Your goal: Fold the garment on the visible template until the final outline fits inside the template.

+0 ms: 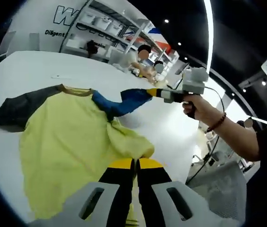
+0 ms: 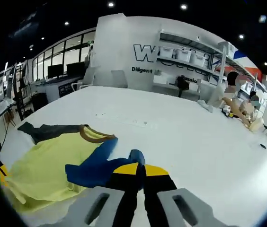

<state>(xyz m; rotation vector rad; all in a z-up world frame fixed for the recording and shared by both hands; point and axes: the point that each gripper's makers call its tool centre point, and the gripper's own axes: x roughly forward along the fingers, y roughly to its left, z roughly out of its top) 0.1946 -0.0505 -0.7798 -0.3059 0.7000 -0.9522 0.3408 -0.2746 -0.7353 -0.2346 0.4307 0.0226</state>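
The yellow garment is spread on the white tabletop; its hem is pinched by the left gripper, its blue sleeve clamped by the right gripper, lifted.

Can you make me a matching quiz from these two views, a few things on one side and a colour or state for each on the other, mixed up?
Things:
1. Shirt body
2. Blue sleeve
3. Dark sleeve
4. Table

Colour or state:
A. lying flat at the far side of the shirt
B. yellow, rumpled
C. white, carrying the shirt
D. pinched by the right gripper

Pairs: 1-B, 2-D, 3-A, 4-C
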